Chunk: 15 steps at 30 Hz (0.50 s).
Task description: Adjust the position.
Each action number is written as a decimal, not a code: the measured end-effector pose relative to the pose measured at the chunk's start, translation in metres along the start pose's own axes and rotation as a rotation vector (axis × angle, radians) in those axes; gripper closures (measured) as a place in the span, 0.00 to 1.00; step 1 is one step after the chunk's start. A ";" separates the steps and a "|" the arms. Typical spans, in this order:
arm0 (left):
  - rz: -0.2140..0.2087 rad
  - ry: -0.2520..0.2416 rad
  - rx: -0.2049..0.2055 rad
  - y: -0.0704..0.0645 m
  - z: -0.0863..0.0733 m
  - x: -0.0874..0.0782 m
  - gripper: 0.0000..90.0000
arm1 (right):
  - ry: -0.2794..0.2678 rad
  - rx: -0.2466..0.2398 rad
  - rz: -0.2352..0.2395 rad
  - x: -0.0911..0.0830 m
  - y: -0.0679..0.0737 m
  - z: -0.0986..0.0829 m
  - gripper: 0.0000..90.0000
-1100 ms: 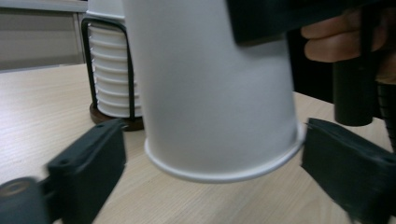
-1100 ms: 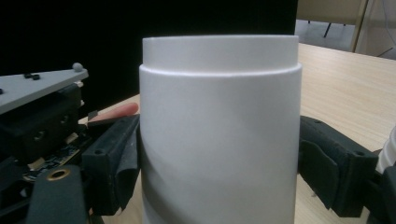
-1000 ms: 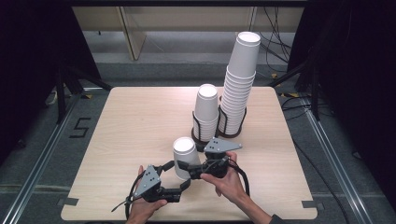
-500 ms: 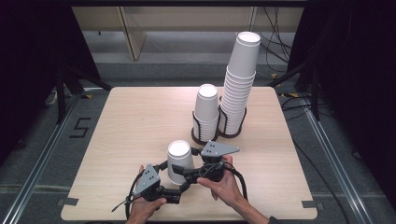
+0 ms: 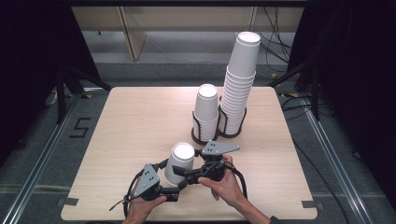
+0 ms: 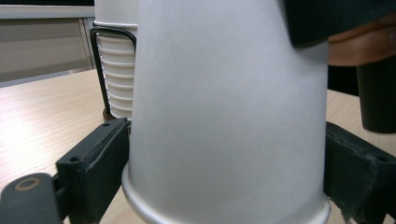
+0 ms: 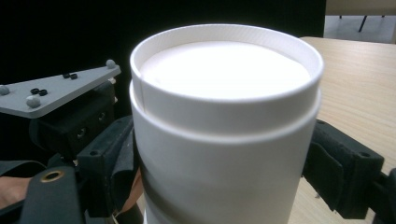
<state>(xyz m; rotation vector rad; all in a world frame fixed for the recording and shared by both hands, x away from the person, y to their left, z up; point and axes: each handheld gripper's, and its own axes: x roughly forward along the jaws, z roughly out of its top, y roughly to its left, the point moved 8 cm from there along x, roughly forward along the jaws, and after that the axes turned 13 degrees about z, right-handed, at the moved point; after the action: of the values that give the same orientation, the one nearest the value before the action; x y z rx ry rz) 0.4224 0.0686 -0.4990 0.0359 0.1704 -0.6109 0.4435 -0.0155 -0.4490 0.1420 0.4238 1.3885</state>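
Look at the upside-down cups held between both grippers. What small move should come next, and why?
Probably draw the right gripper upward while the left gripper holds: two nested cups sit between both grippers' jaws, the left at the rim, the right higher.

This looks like a laboratory or a recording studio room. A square light wooden table (image 5: 140,121) stands alone on a grey floor (image 5: 42,154) between metal floor rails (image 5: 327,149). Black curtains (image 5: 32,60) hang at both sides, loose black cables (image 5: 275,42) lie behind, and a number five (image 5: 80,127) is marked on the floor.
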 end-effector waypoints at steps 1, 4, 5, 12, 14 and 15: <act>0.004 0.009 -0.004 0.001 0.000 0.000 0.11 | -0.002 0.000 0.004 -0.001 0.000 0.001 0.18; 0.015 0.046 0.046 0.004 -0.004 -0.001 0.12 | 0.006 -0.002 -0.011 -0.010 -0.003 0.006 0.17; 0.015 0.046 0.046 0.004 -0.004 -0.001 0.12 | 0.015 0.017 -0.012 -0.015 -0.003 0.007 0.17; -0.021 0.133 0.196 -0.003 -0.013 0.000 0.12 | 0.082 -0.003 0.012 -0.029 -0.007 0.011 0.17; -0.038 0.151 0.220 -0.006 -0.015 0.001 0.12 | 0.124 0.017 0.022 -0.029 -0.005 0.007 0.17; -0.038 0.151 0.220 -0.006 -0.015 0.001 0.12 | 0.124 0.017 0.022 -0.029 -0.005 0.007 0.17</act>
<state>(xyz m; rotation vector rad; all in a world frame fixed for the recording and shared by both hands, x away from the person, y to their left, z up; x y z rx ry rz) 0.4175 0.0646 -0.5133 0.2921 0.2503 -0.6632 0.4477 -0.0433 -0.4384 0.0746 0.5379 1.4201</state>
